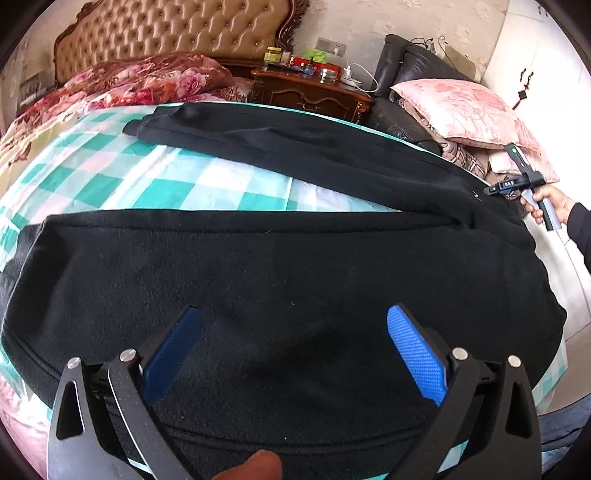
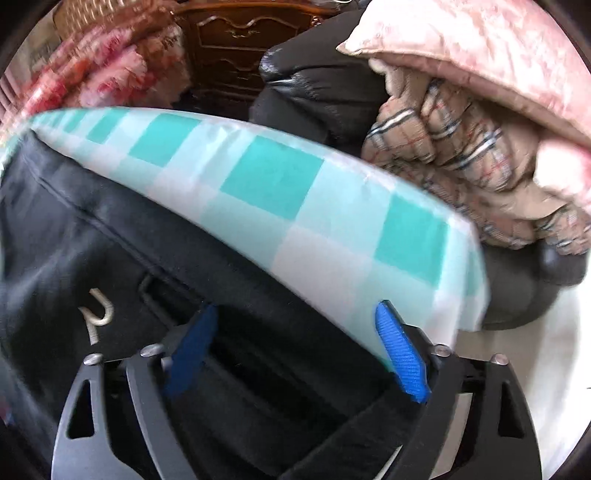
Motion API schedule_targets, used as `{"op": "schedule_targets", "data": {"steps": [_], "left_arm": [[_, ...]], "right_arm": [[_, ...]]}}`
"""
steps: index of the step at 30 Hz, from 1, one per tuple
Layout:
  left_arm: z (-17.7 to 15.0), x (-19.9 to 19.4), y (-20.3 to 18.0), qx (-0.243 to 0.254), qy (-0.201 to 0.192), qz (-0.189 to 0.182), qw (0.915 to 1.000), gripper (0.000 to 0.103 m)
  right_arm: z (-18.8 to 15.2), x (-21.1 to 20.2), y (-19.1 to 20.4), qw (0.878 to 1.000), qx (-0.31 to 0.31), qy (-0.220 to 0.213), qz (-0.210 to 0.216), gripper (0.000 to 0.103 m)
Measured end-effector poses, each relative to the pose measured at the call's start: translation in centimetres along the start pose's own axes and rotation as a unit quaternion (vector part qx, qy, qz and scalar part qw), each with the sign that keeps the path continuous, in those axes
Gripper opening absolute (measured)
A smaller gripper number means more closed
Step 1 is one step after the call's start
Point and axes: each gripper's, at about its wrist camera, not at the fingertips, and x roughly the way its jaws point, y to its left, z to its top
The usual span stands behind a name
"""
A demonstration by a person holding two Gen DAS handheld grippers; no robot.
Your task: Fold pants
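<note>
Black pants (image 1: 280, 266) lie spread on the green-and-white checked bedsheet (image 1: 155, 177), one leg stretching to the far side and the other leg near me. My left gripper (image 1: 293, 321) is open just above the near leg, blue pads (image 1: 417, 350) wide apart, holding nothing. My right gripper (image 2: 295, 317) is open over the waistband end of the pants (image 2: 110, 258) at the bed's corner, with fabric between its blue pads (image 2: 402, 354). It also shows in the left wrist view (image 1: 498, 188) at the far right, held in a hand.
A tufted headboard (image 1: 173, 33) and floral quilt (image 1: 140, 81) lie at the far end. A wooden nightstand (image 1: 314, 88) with jars stands beyond the bed. A pink pillow (image 1: 465, 110) and plaid blanket (image 2: 461, 162) sit on a dark sofa (image 2: 314, 96) at the right.
</note>
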Motion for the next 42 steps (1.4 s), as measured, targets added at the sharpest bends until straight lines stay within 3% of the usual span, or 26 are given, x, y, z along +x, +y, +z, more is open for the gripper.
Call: {"op": "schedule_targets", "data": {"steps": [1,2,4,8,10,14,16,18,21,25,30,33,36,38,40,42], "left_arm": [[0.0,-0.1,0.1,-0.003,-0.001,0.002,1.0000,0.101],[0.0,-0.3,0.2,-0.007,-0.001,0.003,1.0000,0.101],[0.1,-0.9,0.5,-0.018,-0.007,-0.003,0.9998,0.101],[0.2,-3.1,0.3,-0.026,-0.029,-0.008,0.9992,0.101],[0.2,-4.5,0.1,-0.023,-0.041,-0.009,0.9989,0.101],[0.0,-7.5,0.0,-0.030,-0.066,-0.027,0.9970,0.101],[-0.1,-8.5,0.7,-0.046,-0.068,-0.047,0.9955,0.101],[-0.1,-8.7,1.3,-0.060,-0.063,-0.061,0.9943,0.101],[1.3,-7.0,3.7,-0.104,-0.039,-0.085,0.9902,0.101],[6.7,-3.3,7.1,-0.168,-0.017,-0.105,0.9799,0.096],[16.1,1.8,7.8,-0.184,0.005,-0.117,0.9759,0.085],[20.8,6.4,8.4,-0.224,0.039,-0.138,0.9639,0.083],[24.5,10.5,9.0,-0.261,0.079,-0.131,0.9532,0.078],[26.7,13.0,9.1,-0.273,0.102,-0.105,0.9510,0.078],[27.7,15.9,9.3,-0.289,0.140,-0.091,0.9426,0.078],[28.4,17.7,9.2,-0.275,0.160,-0.067,0.9458,0.061]], "right_arm": [[-0.3,-0.5,0.2,1.000,0.003,-0.003,0.026,0.016],[-0.4,-1.1,0.8,1.000,-0.012,-0.007,0.003,0.005],[-0.9,-2.1,2.2,0.999,-0.032,-0.011,-0.021,0.005],[-4.2,-10.1,5.3,0.992,-0.021,-0.125,-0.010,0.005],[-7.3,-14.1,7.6,0.984,-0.029,-0.177,0.004,0.005],[-18.0,-21.0,14.0,0.962,-0.049,-0.267,0.029,0.005],[-24.8,-21.2,16.9,0.957,-0.040,-0.283,0.058,0.005],[-30.0,-19.2,18.7,0.959,-0.013,-0.271,0.084,0.005],[-34.6,-14.1,19.5,0.963,0.057,-0.234,0.124,0.005],[-36.2,-10.8,20.1,0.961,0.100,-0.219,0.133,0.005],[-36.4,-11.0,20.0,0.957,0.122,-0.224,0.140,0.005],[-36.3,-10.7,19.9,0.958,0.120,-0.222,0.140,0.005],[-36.4,-10.9,19.7,0.959,0.115,-0.221,0.139,0.005],[-36.6,-10.9,19.9,0.960,0.110,-0.219,0.135,0.005],[-36.4,-11.0,20.0,0.961,0.110,-0.216,0.134,0.005],[-36.3,-11.0,20.0,0.962,0.106,-0.213,0.133,0.005]]}}
